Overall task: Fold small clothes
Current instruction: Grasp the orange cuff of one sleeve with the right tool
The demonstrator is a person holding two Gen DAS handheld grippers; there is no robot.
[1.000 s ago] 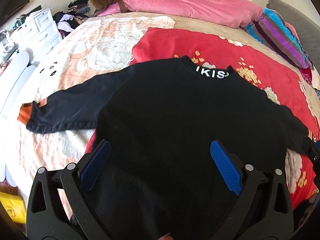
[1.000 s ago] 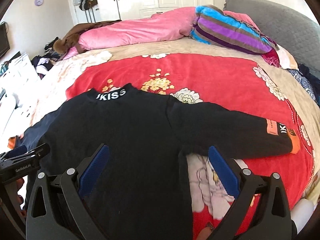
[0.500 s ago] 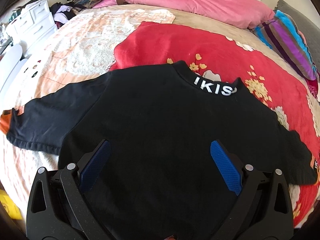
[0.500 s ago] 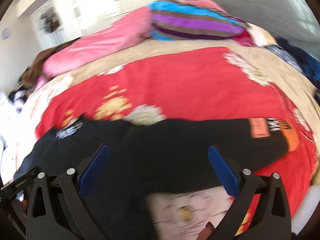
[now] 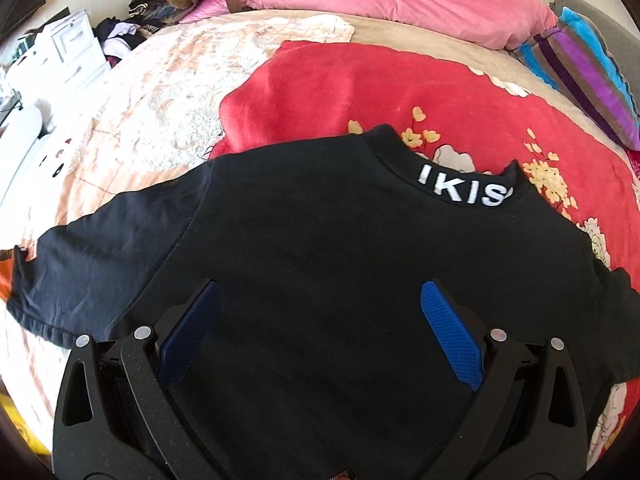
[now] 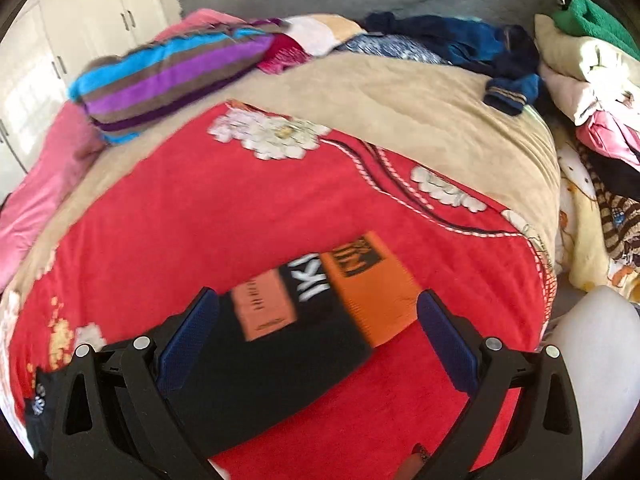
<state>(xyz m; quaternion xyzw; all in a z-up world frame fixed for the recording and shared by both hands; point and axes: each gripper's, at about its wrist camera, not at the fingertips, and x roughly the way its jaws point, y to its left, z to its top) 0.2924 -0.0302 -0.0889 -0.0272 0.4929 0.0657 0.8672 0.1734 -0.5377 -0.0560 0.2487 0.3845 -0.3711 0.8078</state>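
I have the left tool [image 5: 320, 328] pitched forward and down, its jaws spread wide, the blue pads [image 5: 450, 336] well apart and nothing pinched between them. My right tool [image 6: 318, 334] sits at much the same downward angle, jaws equally wide, its blue pads [image 6: 186, 342] clear and gripping nothing. That view is slightly smeared. I cannot see either holding hand.
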